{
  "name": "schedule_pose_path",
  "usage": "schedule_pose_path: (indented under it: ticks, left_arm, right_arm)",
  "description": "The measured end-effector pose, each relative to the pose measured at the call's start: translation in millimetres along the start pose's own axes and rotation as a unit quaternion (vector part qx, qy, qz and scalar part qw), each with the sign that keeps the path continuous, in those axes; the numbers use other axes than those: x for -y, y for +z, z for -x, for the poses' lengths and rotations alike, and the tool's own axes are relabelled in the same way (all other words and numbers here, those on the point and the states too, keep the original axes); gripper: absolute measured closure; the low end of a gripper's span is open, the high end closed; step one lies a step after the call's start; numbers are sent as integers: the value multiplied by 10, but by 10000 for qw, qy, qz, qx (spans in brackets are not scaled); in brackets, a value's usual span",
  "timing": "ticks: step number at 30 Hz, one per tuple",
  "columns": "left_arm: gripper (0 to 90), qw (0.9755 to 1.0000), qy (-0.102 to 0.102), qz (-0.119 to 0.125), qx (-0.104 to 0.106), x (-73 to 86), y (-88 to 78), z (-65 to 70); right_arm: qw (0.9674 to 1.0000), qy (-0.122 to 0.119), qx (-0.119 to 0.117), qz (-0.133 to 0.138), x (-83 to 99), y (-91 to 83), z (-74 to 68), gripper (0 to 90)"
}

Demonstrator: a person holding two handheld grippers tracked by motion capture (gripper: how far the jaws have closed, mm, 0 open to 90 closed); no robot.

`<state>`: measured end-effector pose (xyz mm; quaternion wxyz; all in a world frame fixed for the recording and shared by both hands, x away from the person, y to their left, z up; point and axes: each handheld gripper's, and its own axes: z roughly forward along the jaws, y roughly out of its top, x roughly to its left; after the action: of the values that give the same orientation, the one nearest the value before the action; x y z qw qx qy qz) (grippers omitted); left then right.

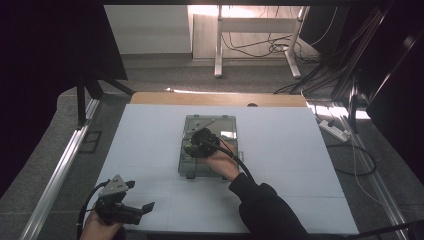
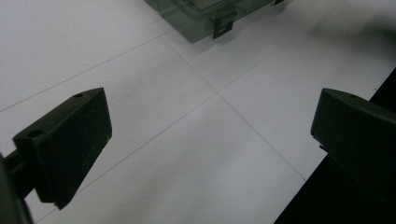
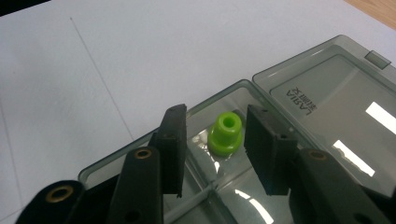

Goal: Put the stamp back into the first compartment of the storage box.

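Note:
A smoky see-through compartment box lies open mid-table, its lid folded back flat. A small lime-green flanged bushing stands upright in a corner compartment. My right gripper hovers over that compartment with one jaw on each side of the bushing and small gaps between, so it is open. From above, the right gripper covers the box's left middle. My left gripper rests low at the table's front left, jaws wide open and empty, pointing toward the box corner.
The white table sheet has free room on both sides of the box. The table's front edge runs just beside the left gripper. Beyond the far edge are a desk frame, cables and a power strip on the floor.

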<state>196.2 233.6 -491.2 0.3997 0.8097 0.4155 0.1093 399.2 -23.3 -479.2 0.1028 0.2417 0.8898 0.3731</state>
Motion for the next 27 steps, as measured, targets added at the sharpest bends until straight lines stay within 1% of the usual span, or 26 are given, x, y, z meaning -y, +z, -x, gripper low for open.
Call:
schedule_pose_path:
  ticks: [4,8,13,17,22,23,27]
  left_arm:
    - [0,10000,-15,0,6,-1,1,-2]
    - [0,10000,-19,-3,7,-1,2,-2]
    - [0,10000,-29,-3,20,-1,2,-6]
    - [0,10000,-27,-5,23,-1,2,-7]
    - [0,10000,-29,-3,25,-1,-1,-12]
    - [0,10000,-26,-2,24,-1,-1,-11]
    - [0,10000,-35,1,37,-1,0,-12]
  right_arm:
    - [10000,-12,6,-17,42,-79,-23,540]
    - [10000,2,11,-19,76,-126,-27,518]
    - [10000,21,-7,-85,134,-202,-25,500]
    - [10000,-3,-8,-85,163,-232,-36,472]
    - [9999,-10,-111,-96,197,-270,-61,447]
    - [9999,-60,-111,-112,205,-280,-66,440]
    - [9998,-79,-128,-120,228,-336,-81,419]
